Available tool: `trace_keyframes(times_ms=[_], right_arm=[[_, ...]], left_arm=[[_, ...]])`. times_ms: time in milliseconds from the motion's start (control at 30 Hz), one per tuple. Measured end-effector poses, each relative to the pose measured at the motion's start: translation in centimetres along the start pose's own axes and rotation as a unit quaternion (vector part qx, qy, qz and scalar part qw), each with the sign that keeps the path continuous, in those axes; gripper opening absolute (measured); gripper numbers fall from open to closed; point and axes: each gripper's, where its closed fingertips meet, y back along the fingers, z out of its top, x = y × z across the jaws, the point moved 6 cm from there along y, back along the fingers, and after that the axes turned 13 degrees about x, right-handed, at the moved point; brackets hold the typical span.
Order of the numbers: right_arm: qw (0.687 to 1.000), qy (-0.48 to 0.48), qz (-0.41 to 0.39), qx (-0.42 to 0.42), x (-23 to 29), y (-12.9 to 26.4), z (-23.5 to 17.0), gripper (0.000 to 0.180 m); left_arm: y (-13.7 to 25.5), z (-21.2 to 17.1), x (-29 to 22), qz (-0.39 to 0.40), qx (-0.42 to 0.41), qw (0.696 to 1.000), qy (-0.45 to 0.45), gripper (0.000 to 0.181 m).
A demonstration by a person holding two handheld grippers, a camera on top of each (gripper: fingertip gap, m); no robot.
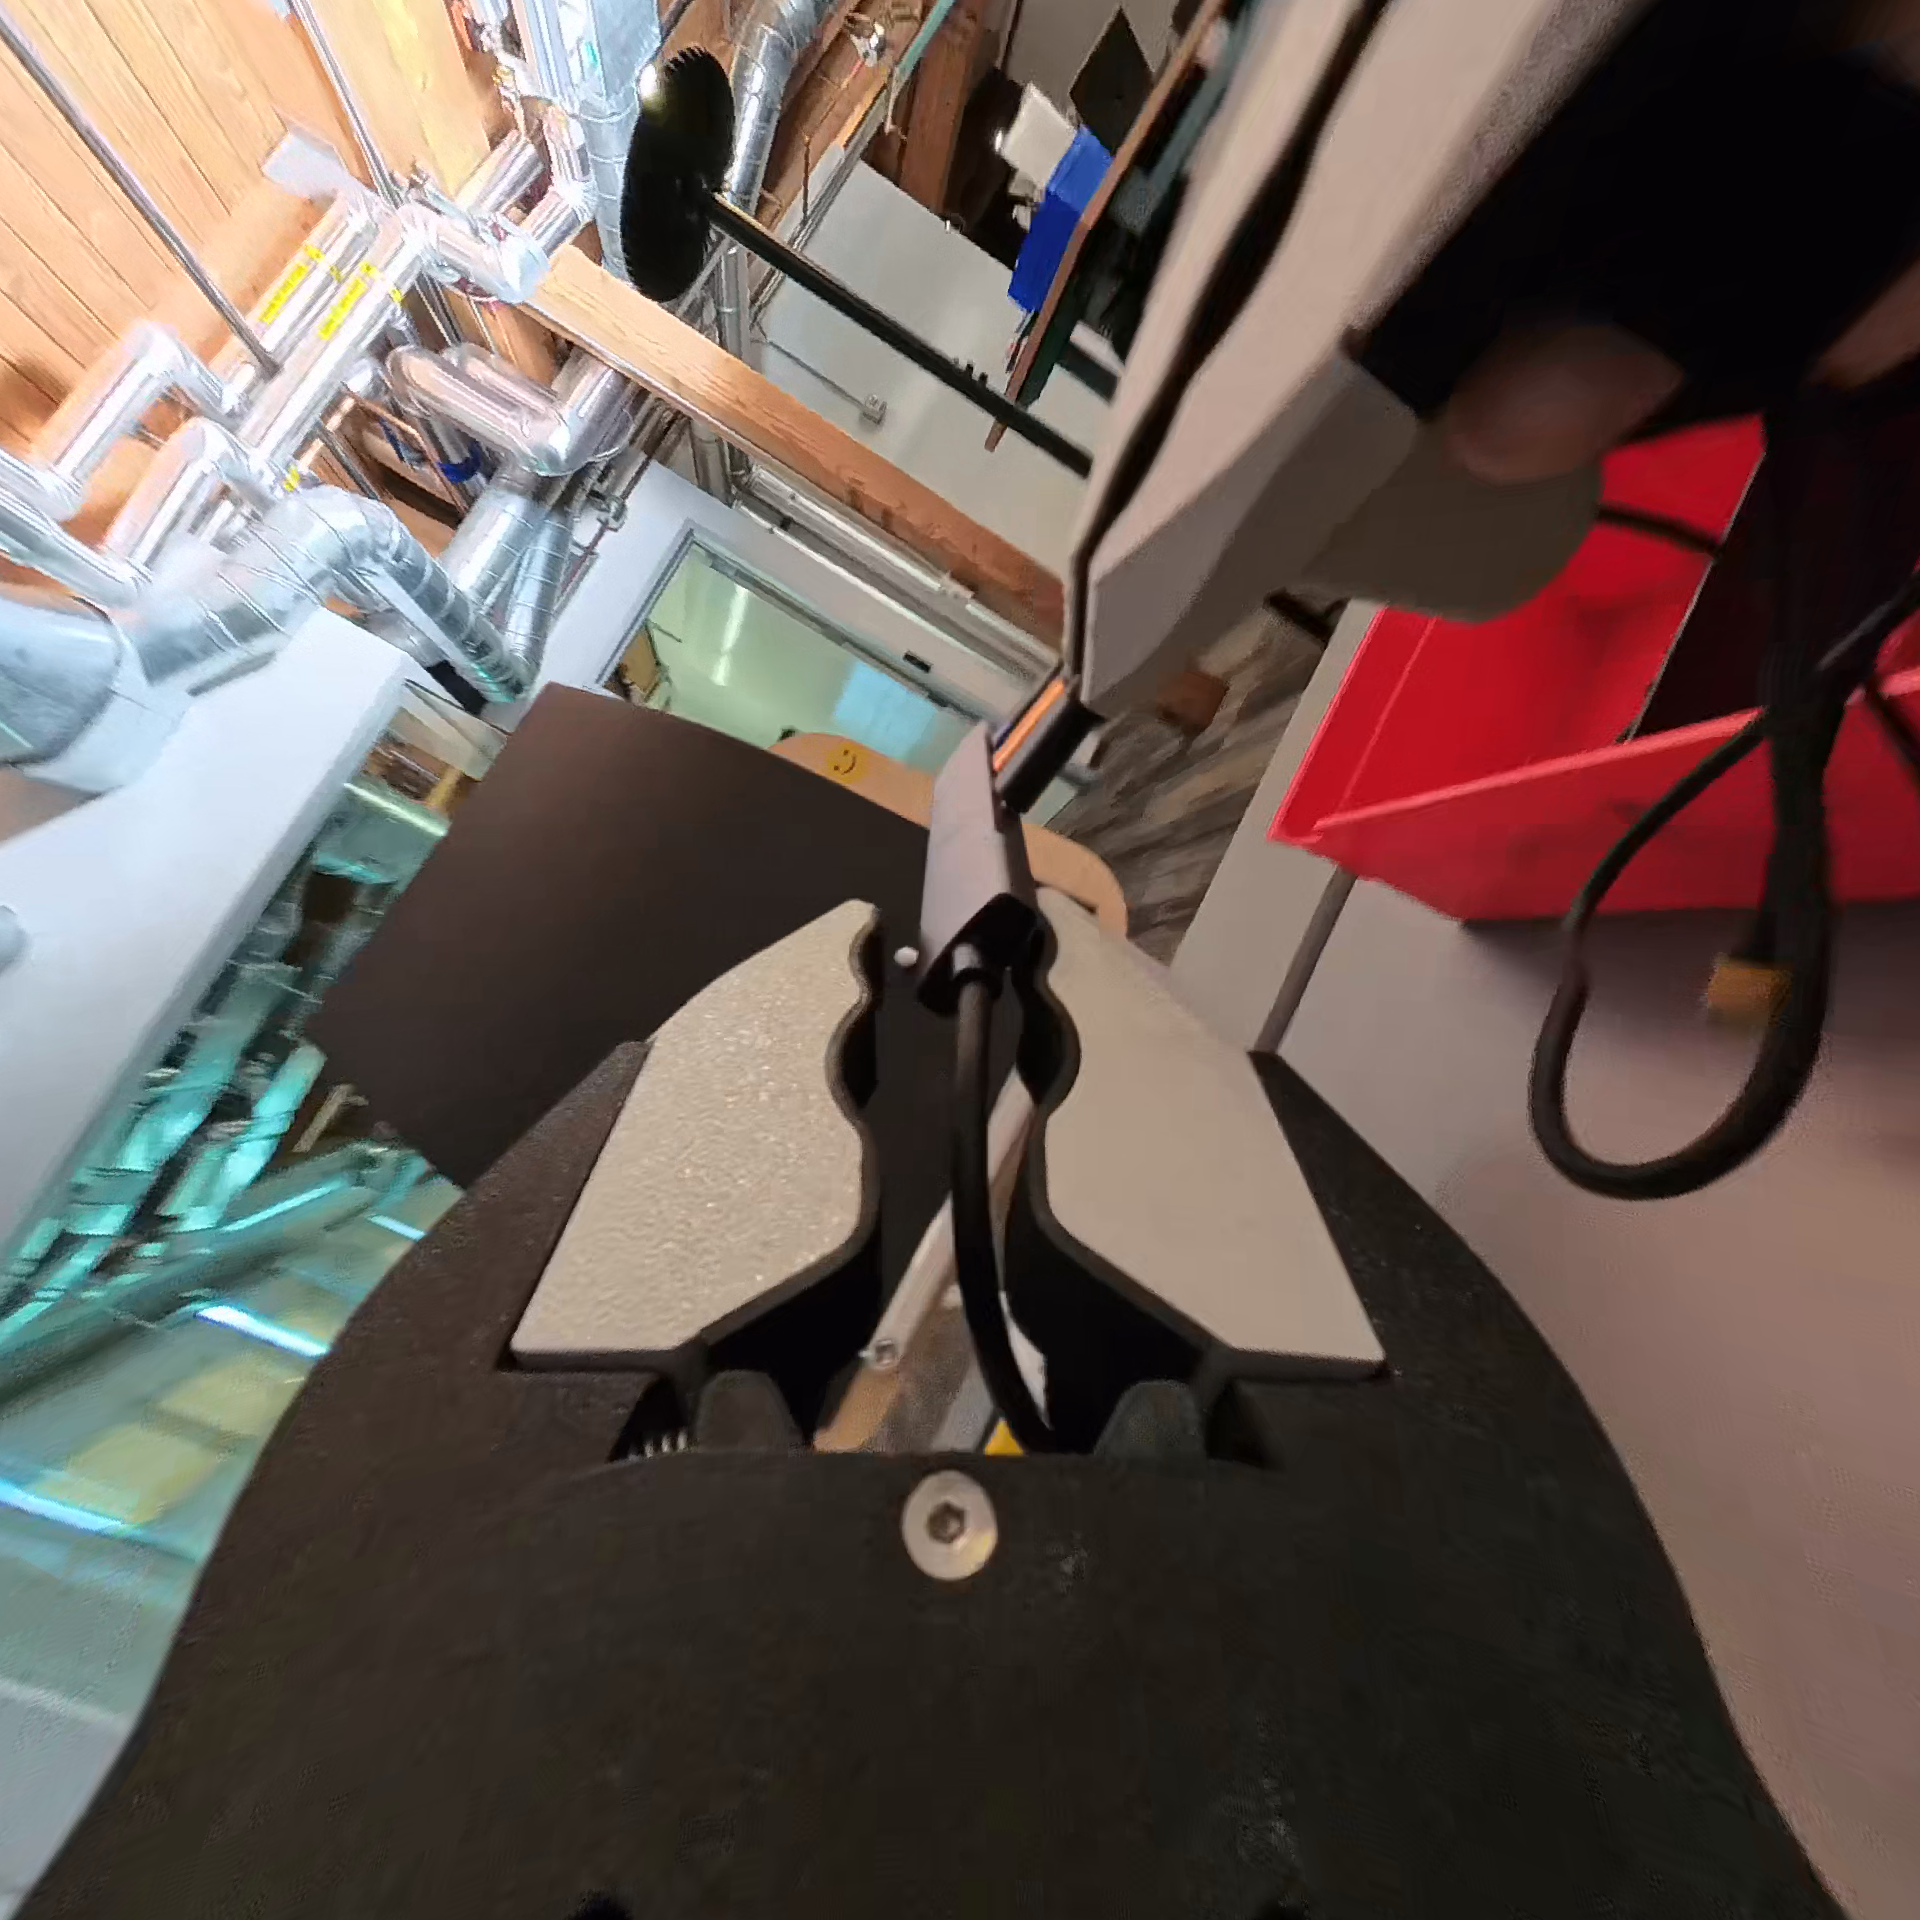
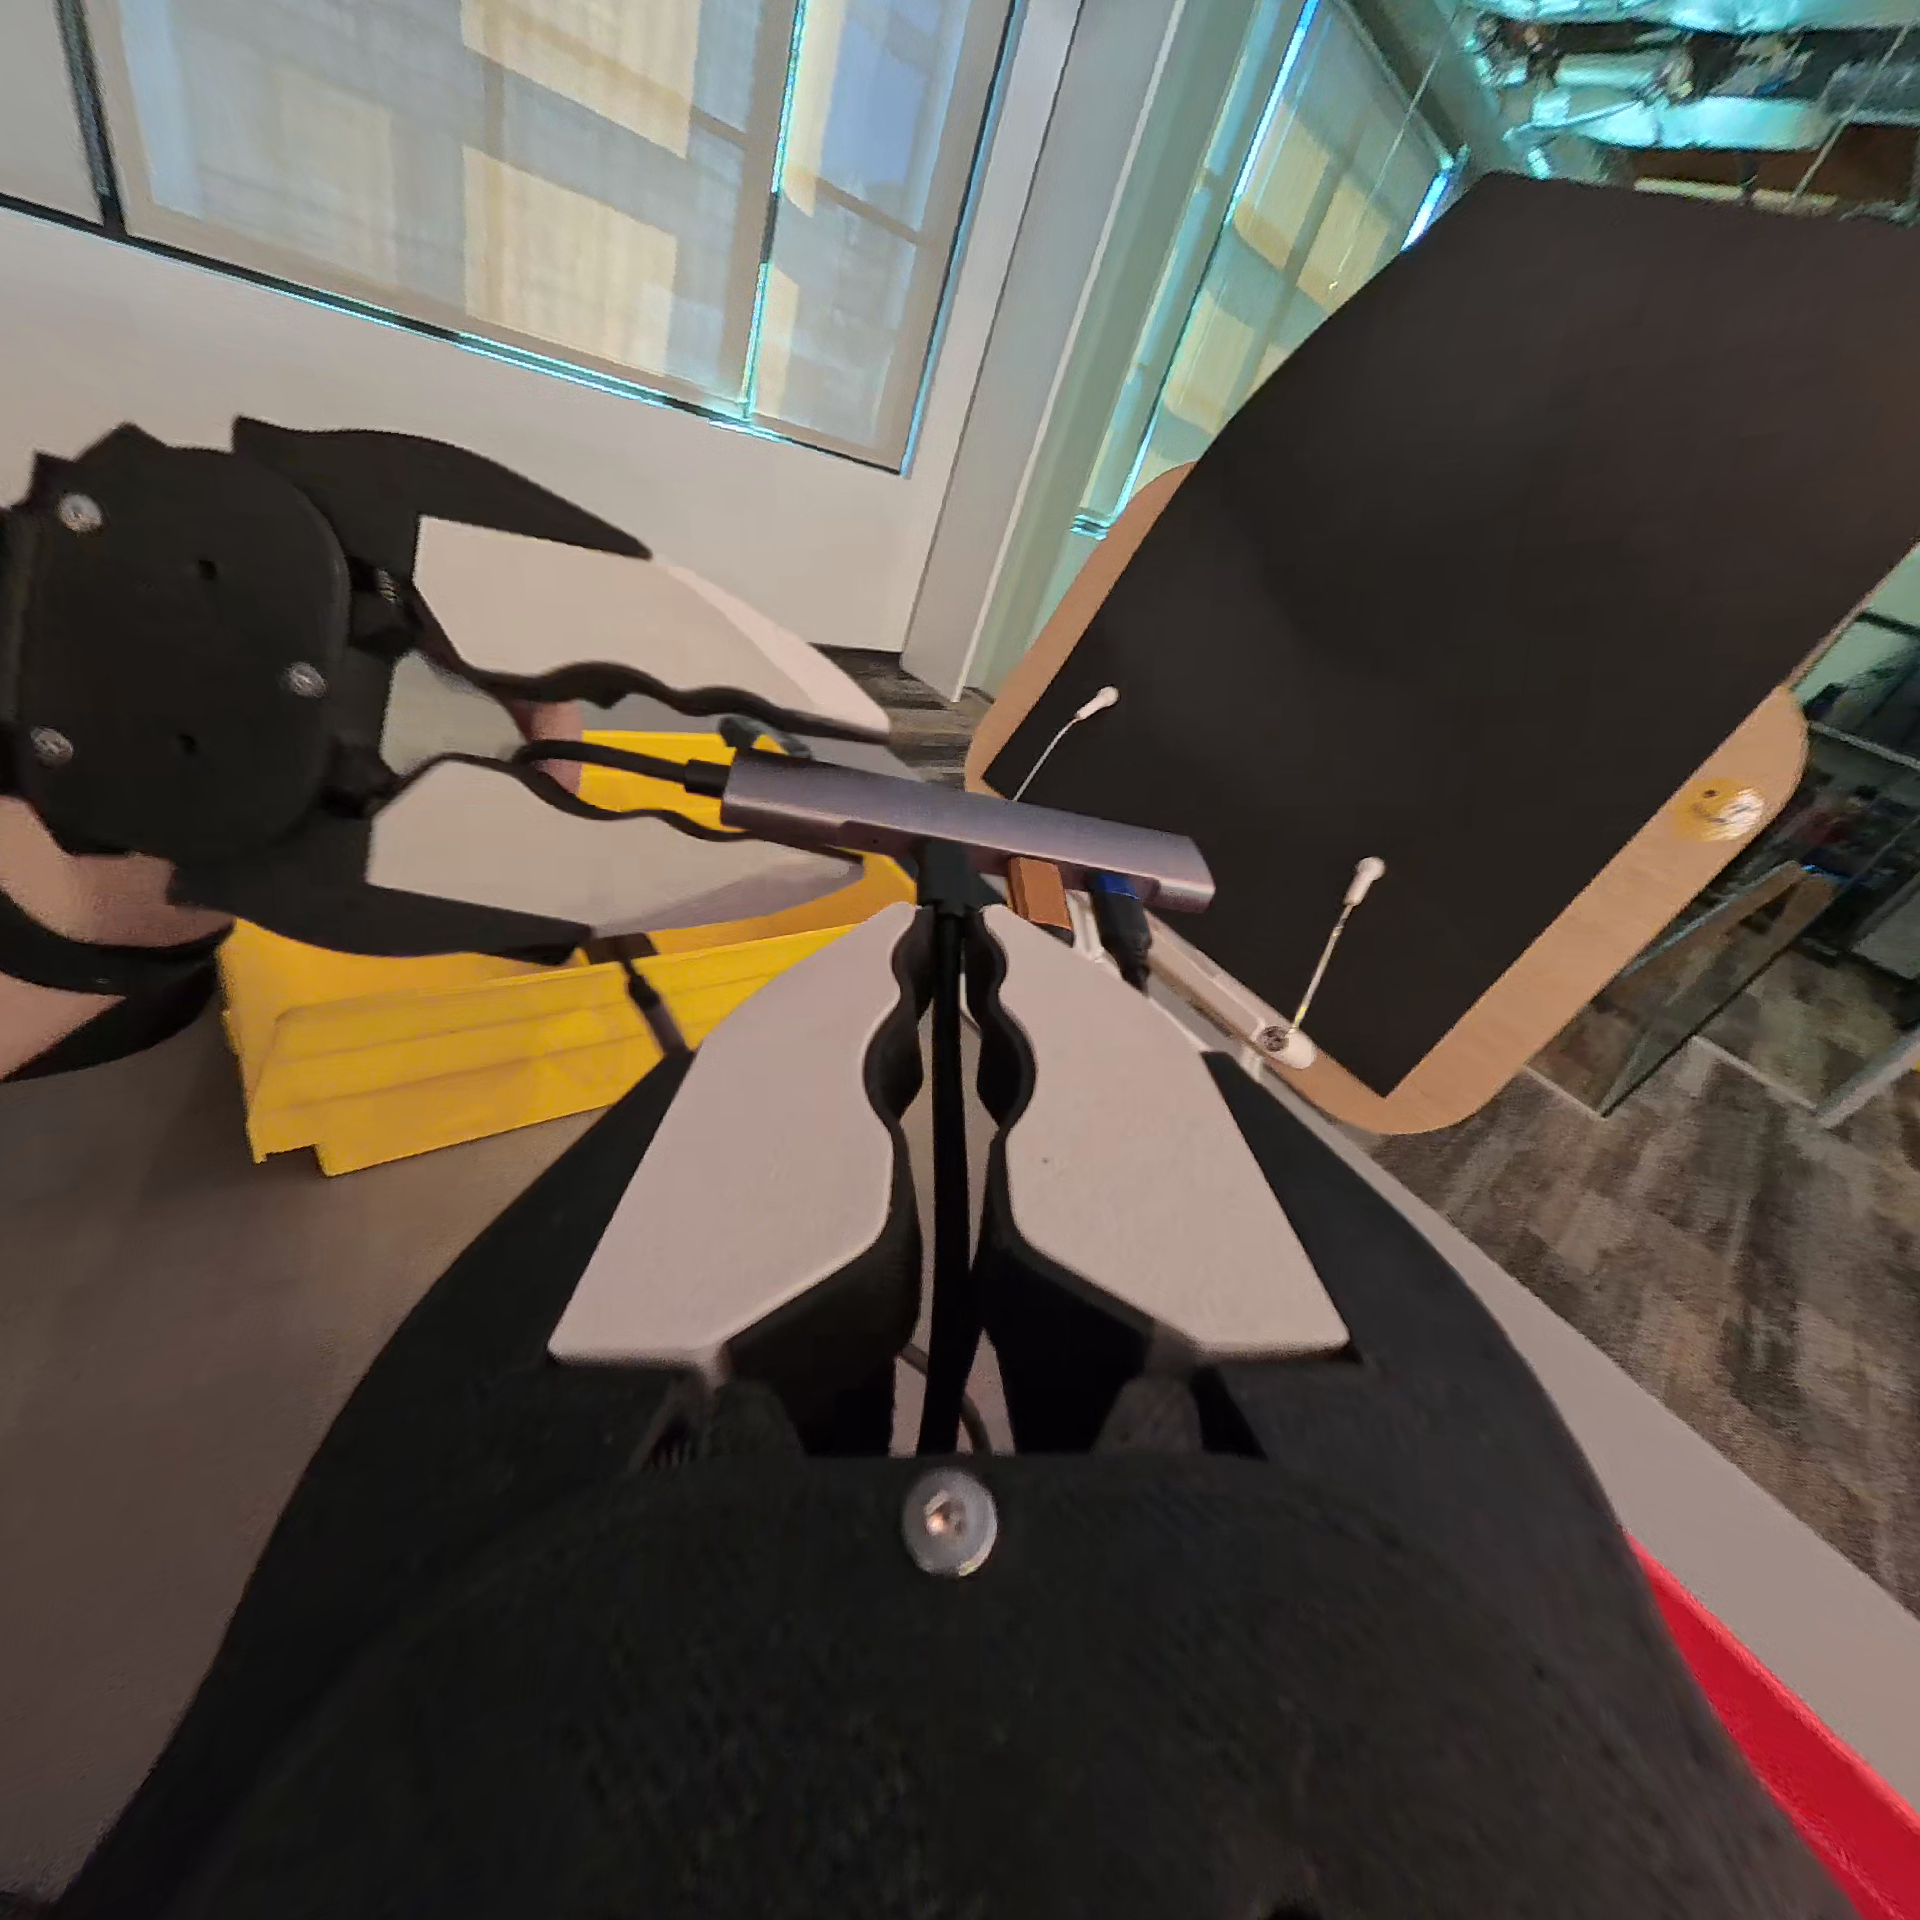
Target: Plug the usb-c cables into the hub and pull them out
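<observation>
- Grey metal is the hub (image 2: 966,831), a slim bar that hangs in the air above the desk (image 2: 156,1278); its long axis runs from left to right across the right wrist view and tilts a little down toward the right.
- At the left end of the hub, the left gripper (image 2: 862,790) has its two fingers closed around the bar, one above and one below. The hub's own black lead (image 2: 603,764) runs back between those fingers.
- Directly under the middle of the bar stands the right gripper (image 2: 940,920). Its fingers are almost together and pinch the black usb-c cable (image 2: 945,1143) just behind the plug (image 2: 940,878); the cable runs straight back between them toward the camera.
- This plug sits in a port on the near long side of the hub and points at a right angle to the bar. From this view I cannot tell if it is fully seated.
- To the right of it, on the same side, an orange-brown plug (image 2: 1034,894) and a blue-tipped one (image 2: 1117,909) are also in the hub.
- In my judgement, the coming move turns on this right angle: pushing in or pulling out must go along the cable line, toward or away from the right gripper, while the left gripper keeps the bar steady.
- If the pull goes sideways, along the bar, the plug may jam or bend.
- Behind the hub lies a yellow bin (image 2: 436,1049) on the desk, and in the left wrist view a red bin (image 1: 1507,748) stands at the right.
</observation>
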Motion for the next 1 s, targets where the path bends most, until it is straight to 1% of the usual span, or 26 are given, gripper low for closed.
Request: trace_keyframes(times_ms=[67, 167, 267, 333, 467, 533, 700, 867, 933, 1000], right_arm=[[1.000, 0.006, -0.022, -0.010, -0.2, 0.2, 0.1, 0.006], [0.998, 0.027, -0.061, -0.022, -0.4, 0.5, 0.3, 0.006], [0.993, 0.051, -0.098, -0.033, 0.0, 0.6, 0.6, 0.006], [0.990, 0.067, -0.116, -0.040, 0.4, 0.6, 0.7, 0.006], [0.988, 0.079, -0.125, -0.051, 1.0, 0.4, 0.6, 0.006], [0.986, 0.088, -0.131, -0.050, 1.3, 0.1, 0.5, 0.006], [0.978, 0.115, -0.162, -0.063, 1.2, 0.4, 0.6, 0.006], [0.971, 0.119, -0.184, -0.099, 1.0, 1.3, 1.1, 0.006], [0.966, 0.121, -0.201, -0.107, 0.6, 1.7, 1.3, 0.006], [0.965, 0.117, -0.210, -0.107, -0.1, 2.0, 1.1, 0.006]], left_arm=[[0.3, 0.2, 0.4, -0.052, -0.020, 0.997, 0.062, 0.027], [0.7, 0.4, 1.3, -0.134, -0.049, 0.972, 0.186, 0.043], [0.3, 0.4, 1.7, -0.163, -0.049, 0.947, 0.272, 0.048], [-0.1, 0.5, 1.6, -0.151, -0.050, 0.943, 0.293, 0.045], [-0.6, 0.7, 0.9, -0.121, -0.056, 0.946, 0.294, 0.025], [-1.0, 0.6, 0.8, -0.114, -0.049, 0.946, 0.300, 0.024], [-1.2, 1.0, 0.9, -0.104, -0.067, 0.938, 0.324, 0.024], [-1.0, 2.3, 1.3, -0.061, -0.069, 0.940, 0.328, 0.024], [-1.2, 3.0, 1.5, -0.054, -0.073, 0.929, 0.358, 0.025], [-1.9, 3.6, 1.4, -0.067, -0.072, 0.913, 0.395, 0.026]])
